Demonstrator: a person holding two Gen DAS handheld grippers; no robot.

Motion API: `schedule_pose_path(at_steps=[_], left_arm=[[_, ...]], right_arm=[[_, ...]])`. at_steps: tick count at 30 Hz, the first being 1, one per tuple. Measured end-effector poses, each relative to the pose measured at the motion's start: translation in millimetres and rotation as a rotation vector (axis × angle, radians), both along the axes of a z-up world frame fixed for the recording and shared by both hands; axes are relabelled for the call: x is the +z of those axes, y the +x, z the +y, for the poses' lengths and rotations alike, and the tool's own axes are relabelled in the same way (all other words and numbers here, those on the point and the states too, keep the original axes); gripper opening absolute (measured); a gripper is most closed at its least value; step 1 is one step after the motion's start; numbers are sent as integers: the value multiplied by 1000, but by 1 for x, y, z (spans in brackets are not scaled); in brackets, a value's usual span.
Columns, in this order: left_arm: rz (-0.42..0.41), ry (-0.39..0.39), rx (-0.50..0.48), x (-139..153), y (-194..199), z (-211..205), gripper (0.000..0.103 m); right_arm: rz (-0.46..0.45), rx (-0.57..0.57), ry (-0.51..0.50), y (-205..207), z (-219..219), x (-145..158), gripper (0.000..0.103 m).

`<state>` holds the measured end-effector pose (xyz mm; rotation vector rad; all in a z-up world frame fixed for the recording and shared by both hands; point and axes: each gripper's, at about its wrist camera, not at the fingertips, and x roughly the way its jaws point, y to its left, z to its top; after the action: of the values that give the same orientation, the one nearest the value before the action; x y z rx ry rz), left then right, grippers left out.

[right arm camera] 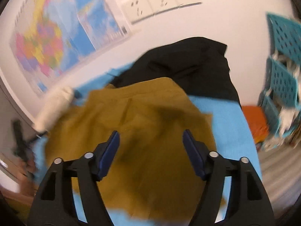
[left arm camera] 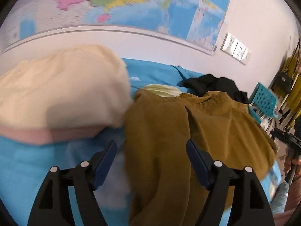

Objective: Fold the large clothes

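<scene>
A mustard-brown collared shirt (left arm camera: 180, 131) lies spread on the blue bed sheet (left arm camera: 22, 169), collar toward the wall. My left gripper (left arm camera: 151, 152) is open and empty above the shirt's left side. In the right wrist view the same shirt (right arm camera: 150, 131) lies under my right gripper (right arm camera: 151, 143), which is open and empty above its middle. My right gripper also shows at the right edge of the left wrist view (left arm camera: 289, 145), held in a hand.
A cream pillow (left arm camera: 62, 90) lies left of the shirt. A black garment (right arm camera: 188, 66) and a pale yellow cloth (left arm camera: 163, 90) lie behind the collar by the wall. Teal plastic baskets (right arm camera: 282, 66) stand to the right. A map (left arm camera: 112, 1) hangs on the wall.
</scene>
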<state>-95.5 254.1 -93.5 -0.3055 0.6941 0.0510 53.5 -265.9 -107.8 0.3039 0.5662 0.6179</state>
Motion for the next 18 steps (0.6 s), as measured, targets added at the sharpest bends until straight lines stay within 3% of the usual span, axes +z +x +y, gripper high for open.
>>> schedule_pose_path(at_steps=[2, 8, 18], left_arm=[[11, -52, 22, -4, -25, 12, 75], [65, -207, 19, -31, -68, 32, 75], [151, -345, -166, -62, -69, -13, 76]], right_arm=[[67, 32, 89, -21, -19, -12, 78], [249, 90, 206, -45, -29, -54, 82], [302, 64, 256, -21, 6, -72, 87]])
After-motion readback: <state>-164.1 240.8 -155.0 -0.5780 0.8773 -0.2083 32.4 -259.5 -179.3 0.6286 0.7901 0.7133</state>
